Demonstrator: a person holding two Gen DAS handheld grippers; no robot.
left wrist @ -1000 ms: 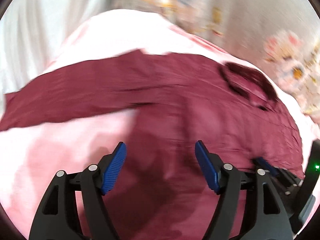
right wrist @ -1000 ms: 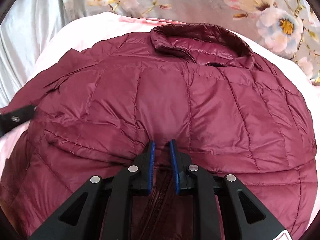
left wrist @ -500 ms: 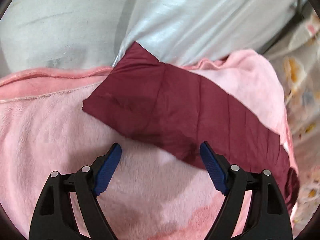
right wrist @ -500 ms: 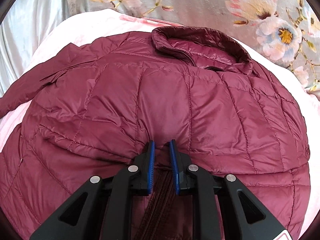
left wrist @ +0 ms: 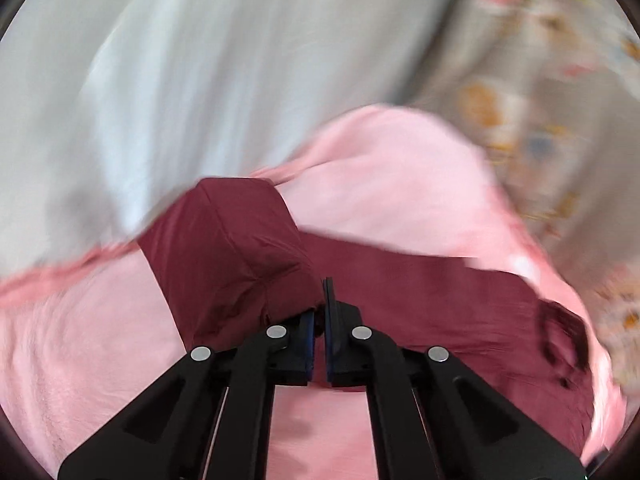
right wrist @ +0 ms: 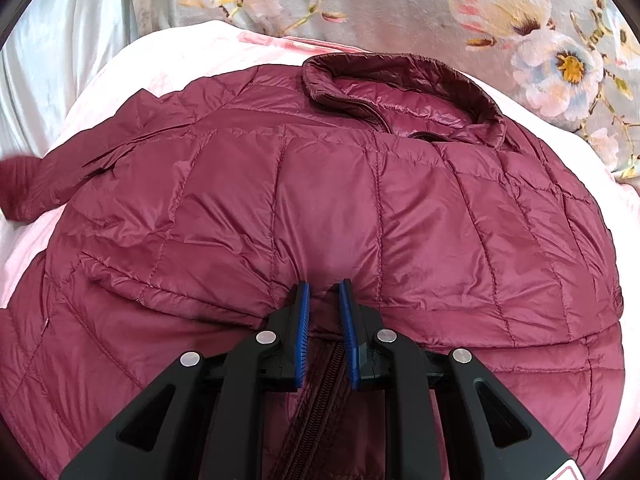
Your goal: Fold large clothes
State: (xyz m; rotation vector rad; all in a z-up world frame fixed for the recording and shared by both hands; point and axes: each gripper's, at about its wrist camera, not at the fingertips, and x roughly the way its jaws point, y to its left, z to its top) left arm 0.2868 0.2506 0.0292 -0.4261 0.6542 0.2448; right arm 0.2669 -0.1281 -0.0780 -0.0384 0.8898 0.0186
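A maroon quilted puffer jacket (right wrist: 328, 200) lies spread on a pink blanket (right wrist: 168, 60), collar (right wrist: 404, 80) at the far side. My right gripper (right wrist: 323, 300) is shut on the jacket's front edge by the zipper (right wrist: 320, 392), with fabric bunched between the blue pads. My left gripper (left wrist: 319, 316) is shut on the cuff end of the jacket's sleeve (left wrist: 232, 252), which is lifted and folded up over the blanket (left wrist: 400, 184). The rest of the sleeve (left wrist: 432, 292) runs right toward the collar (left wrist: 560, 328). The left wrist view is motion-blurred.
A floral grey fabric (right wrist: 520, 20) lies behind the blanket. A white satin sheet (left wrist: 200, 60) lies at the left, also seen in the right wrist view (right wrist: 52, 60). The sleeve tip (right wrist: 16, 184) shows at the right wrist view's left edge.
My left gripper swung over to the sleeve end, closed on it and lifted it. My right gripper stayed clamped on the jacket's front edge and barely moved.
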